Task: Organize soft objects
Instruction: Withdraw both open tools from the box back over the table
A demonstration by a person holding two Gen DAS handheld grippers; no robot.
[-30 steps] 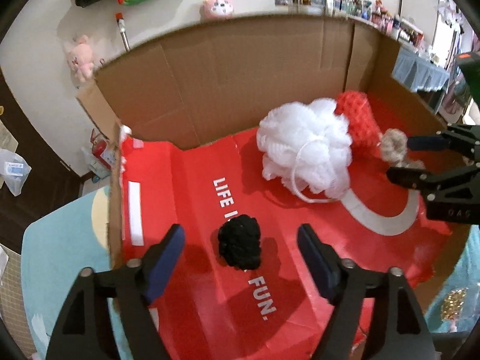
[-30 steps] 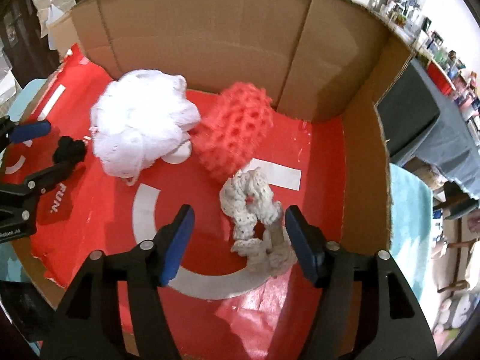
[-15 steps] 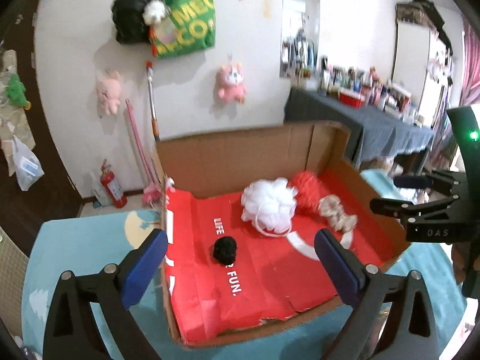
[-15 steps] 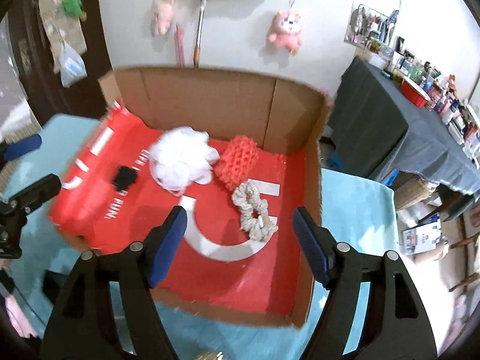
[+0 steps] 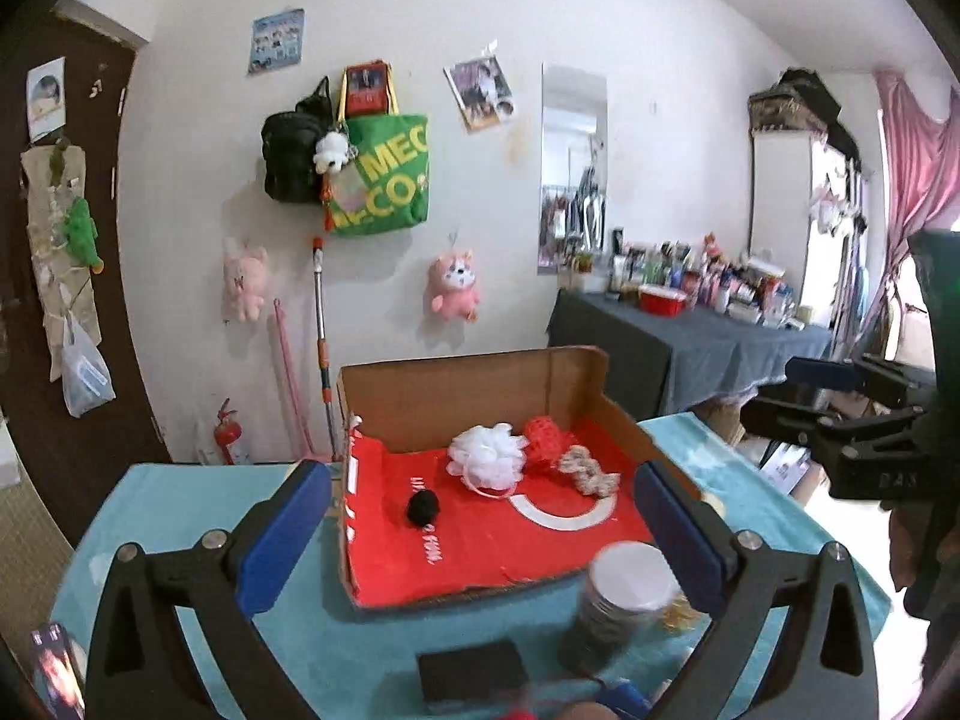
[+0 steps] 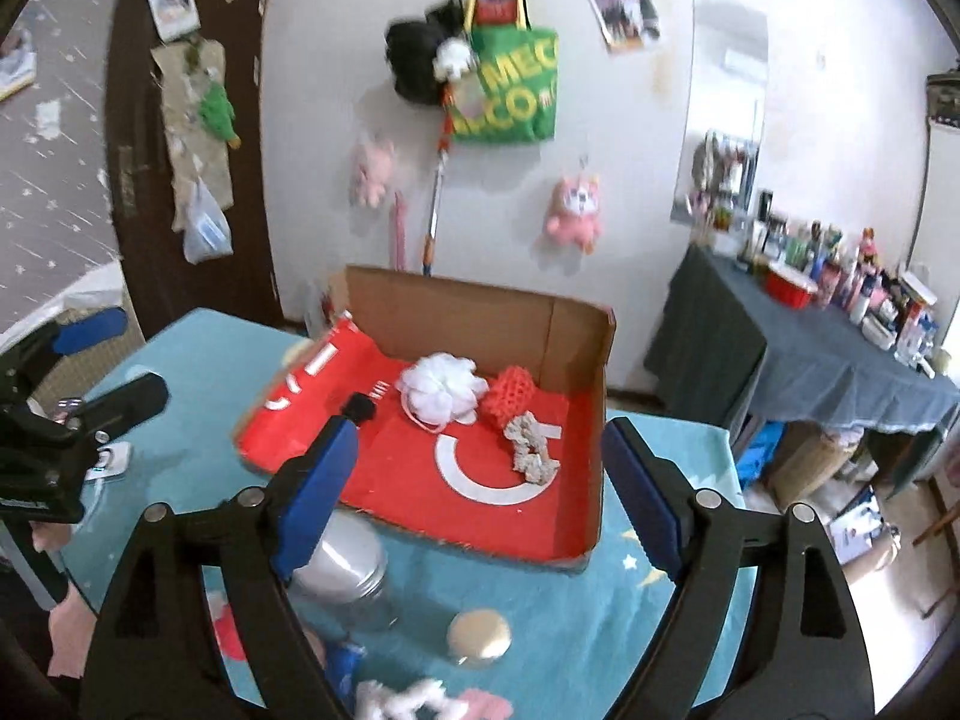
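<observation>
- Two handheld grippers are present. The left gripper (image 5: 480, 516) has its blue-padded jaws spread wide, having just been opening, with nothing between them. The right gripper (image 6: 480, 480) is likewise wide apart, its jaws just opening, and empty.
- One cardboard box (image 5: 456, 387) sits on the teal tablecloth (image 5: 180, 498): plain brown corrugated walls, glossy red lining with white lettering, near wall low or folded flat.
- Four soft objects lie inside the box, none gripped:
- one white mesh bath pouf (image 5: 485, 455), frilly and round, with a loop cord, near the back wall;
- one red knitted piece (image 5: 543, 435), open-holed and lumpy, touching the pouf's right side;
- one cream crocheted scrunchie (image 5: 588, 471), twisted, just in front of the red piece;
- one small black fuzzy ball (image 5: 423, 507), apart from the rest, toward the left.
- In front of the box stand one glass jar with a white lid (image 5: 624, 597), blurred, and one flat black block (image 5: 471, 675).
- One small round beige item (image 6: 479, 636) may be a lid; it is too blurred to tell.
- Pink and white soft items (image 6: 420, 699) at the bottom edge are cut off.
</observation>
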